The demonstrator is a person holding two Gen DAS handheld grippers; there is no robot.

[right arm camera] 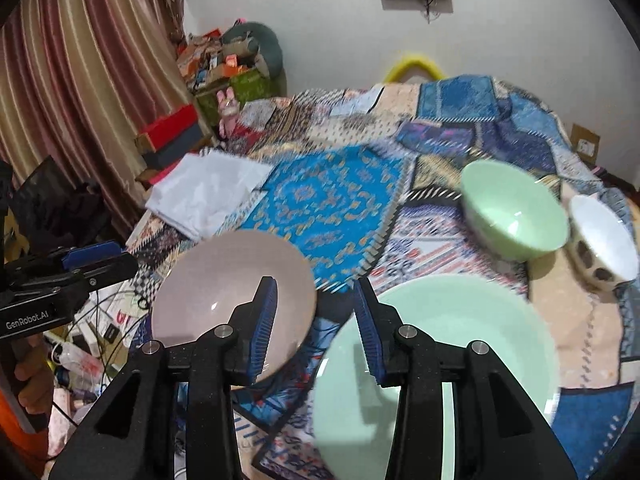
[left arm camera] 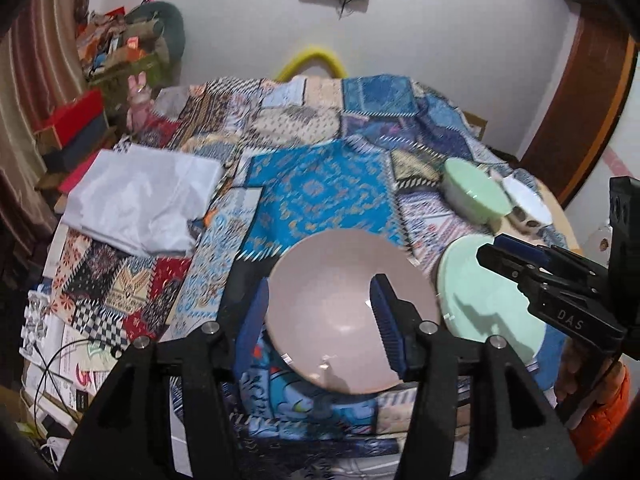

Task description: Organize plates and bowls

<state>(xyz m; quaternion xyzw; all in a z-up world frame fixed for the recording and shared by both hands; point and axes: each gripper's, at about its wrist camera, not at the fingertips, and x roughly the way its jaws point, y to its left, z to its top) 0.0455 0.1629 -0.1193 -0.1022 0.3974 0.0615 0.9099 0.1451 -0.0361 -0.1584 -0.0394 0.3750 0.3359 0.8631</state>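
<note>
From the left wrist view I find the left gripper (left arm camera: 318,316) held above a pink plate (left arm camera: 344,280) that lies flat on the patchwork cloth (left arm camera: 320,188); its blue-padded fingers (left arm camera: 386,320) stand apart, one over the plate's left edge and one over its middle, and neither pad presses on the plate, so I record the jaws as parted and empty. To the right lies a mint-green plate (left arm camera: 472,300), with the right gripper (left arm camera: 486,252) reaching in over it. Further back sit a green bowl (left arm camera: 476,192) and, just beside it, a white bowl (left arm camera: 528,204). A folded white cloth (left arm camera: 140,196) lies at the left. From the right wrist view I find the right gripper (right arm camera: 316,324) with a moderate gap between its pads, nothing held; it hangs between the pink plate (right arm camera: 208,280) and the mint-green plate (right arm camera: 460,332), which lie side by side. The green bowl (right arm camera: 516,212) and white bowl (right arm camera: 604,236) stand beyond. The left gripper (right arm camera: 116,254) enters at the left edge.
</note>
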